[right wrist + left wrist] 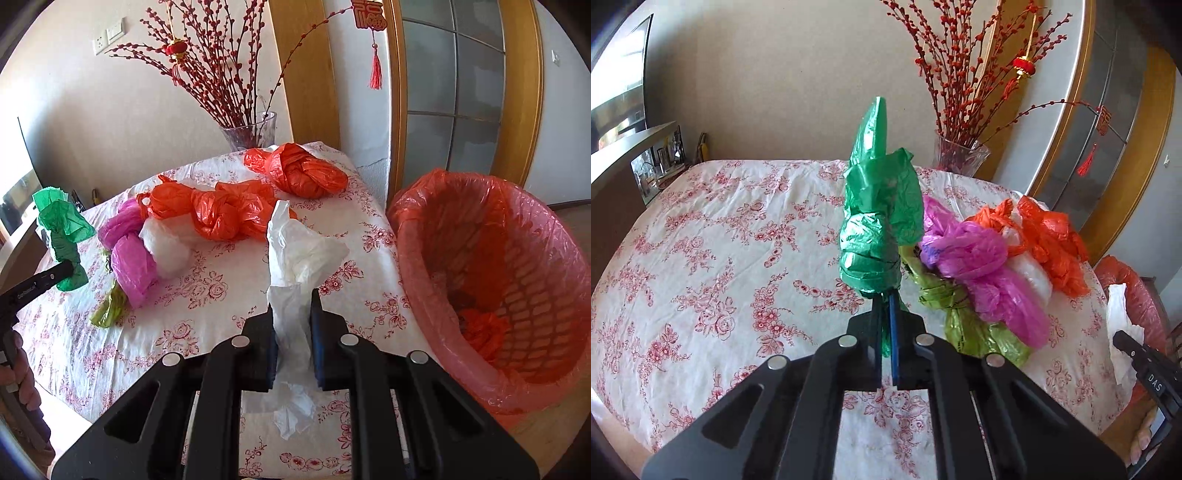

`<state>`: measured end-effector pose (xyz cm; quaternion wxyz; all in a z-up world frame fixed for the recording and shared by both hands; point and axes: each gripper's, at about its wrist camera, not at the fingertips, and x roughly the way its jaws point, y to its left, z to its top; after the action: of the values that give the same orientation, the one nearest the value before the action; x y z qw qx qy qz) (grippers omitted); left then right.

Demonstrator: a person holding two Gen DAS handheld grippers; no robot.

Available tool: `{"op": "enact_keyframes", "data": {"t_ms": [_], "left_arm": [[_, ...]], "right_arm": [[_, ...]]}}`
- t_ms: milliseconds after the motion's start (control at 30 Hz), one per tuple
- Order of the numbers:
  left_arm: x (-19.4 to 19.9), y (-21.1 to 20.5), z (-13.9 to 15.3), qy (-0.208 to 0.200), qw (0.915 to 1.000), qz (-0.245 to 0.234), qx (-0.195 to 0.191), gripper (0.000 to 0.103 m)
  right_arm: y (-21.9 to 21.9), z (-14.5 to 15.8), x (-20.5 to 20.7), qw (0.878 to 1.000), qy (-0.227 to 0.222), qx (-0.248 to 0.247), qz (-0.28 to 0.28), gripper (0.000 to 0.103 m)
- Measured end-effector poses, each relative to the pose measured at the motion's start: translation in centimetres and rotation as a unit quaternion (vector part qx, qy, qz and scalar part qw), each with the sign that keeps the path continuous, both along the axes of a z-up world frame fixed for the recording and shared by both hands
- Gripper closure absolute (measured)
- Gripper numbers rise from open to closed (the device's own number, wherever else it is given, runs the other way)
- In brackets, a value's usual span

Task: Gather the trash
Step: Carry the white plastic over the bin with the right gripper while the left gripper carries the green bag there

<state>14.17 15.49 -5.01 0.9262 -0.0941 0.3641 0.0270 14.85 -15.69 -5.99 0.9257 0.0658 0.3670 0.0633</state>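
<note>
Beside table: lined basket, orange bag

A plain beige wall stands behind a table spread with a white cloth printed in red roses. At its far edge a glass vase holds red-budded branches. A wood-framed door with frosted panes stands to the right. Daylight falls, perhaps from a window at left.
</note>
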Motion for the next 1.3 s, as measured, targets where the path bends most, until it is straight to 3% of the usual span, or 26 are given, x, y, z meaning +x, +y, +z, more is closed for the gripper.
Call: {"op": "enact_keyframes", "data": {"t_ms": [267,533,833,1300], "left_arm": [[-1.3,-3.9,3.0,-0.026,0.9982,-0.053,0.005,0.098],[-1.8,-9.9,5.2,-0.042,0.9897,-0.137,-0.003,0.098],[-1.5,-15.3,5.7,-0.047,0.9789,-0.199,-0.010,0.098],[-0.6,-23.1,5.4,-0.045,0.9586,-0.280,-0.028,0.098]], "right_arm": [[-1.5,2.0,-0.7,0.999,-0.027,0.014,-0.014,0.087],[-4.5,5.0,-2.0,0.997,-0.065,0.027,-0.045,0.087],[-8.1,7.0,-3.6,0.992,-0.093,0.031,-0.086,0.087],[-14.4,7.3,-5.1,0.981,-0.105,0.037,-0.159,0.087]]}}
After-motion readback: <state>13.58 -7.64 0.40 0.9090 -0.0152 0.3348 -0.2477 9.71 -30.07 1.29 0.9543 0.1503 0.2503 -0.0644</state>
